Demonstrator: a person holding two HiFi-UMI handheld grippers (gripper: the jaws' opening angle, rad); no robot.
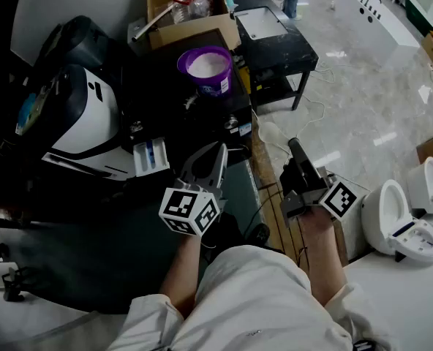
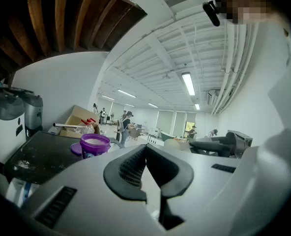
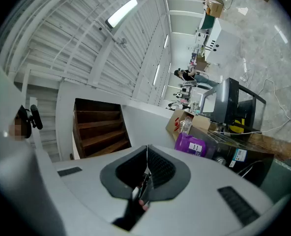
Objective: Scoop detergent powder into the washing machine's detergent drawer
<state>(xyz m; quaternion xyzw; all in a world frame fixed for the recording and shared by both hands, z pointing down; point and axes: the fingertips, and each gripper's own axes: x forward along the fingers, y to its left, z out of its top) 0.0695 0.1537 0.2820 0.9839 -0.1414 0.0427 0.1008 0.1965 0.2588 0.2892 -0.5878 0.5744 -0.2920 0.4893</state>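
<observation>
Both pairs of jaws were clenched on nothing. Left gripper (image 1: 218, 152) and right gripper (image 1: 295, 146) hung well short of the tub (image 1: 206, 69) on the table (image 1: 162, 86), near the open drawer (image 1: 151, 156). Jaws should open before reaching.

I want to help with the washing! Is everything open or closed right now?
Purple tub: open, white powder inside.
Detergent drawer: pulled out.
Cardboard box: open at the top, bottles inside.
Left gripper: shut, holding nothing.
Right gripper: shut, holding nothing.
</observation>
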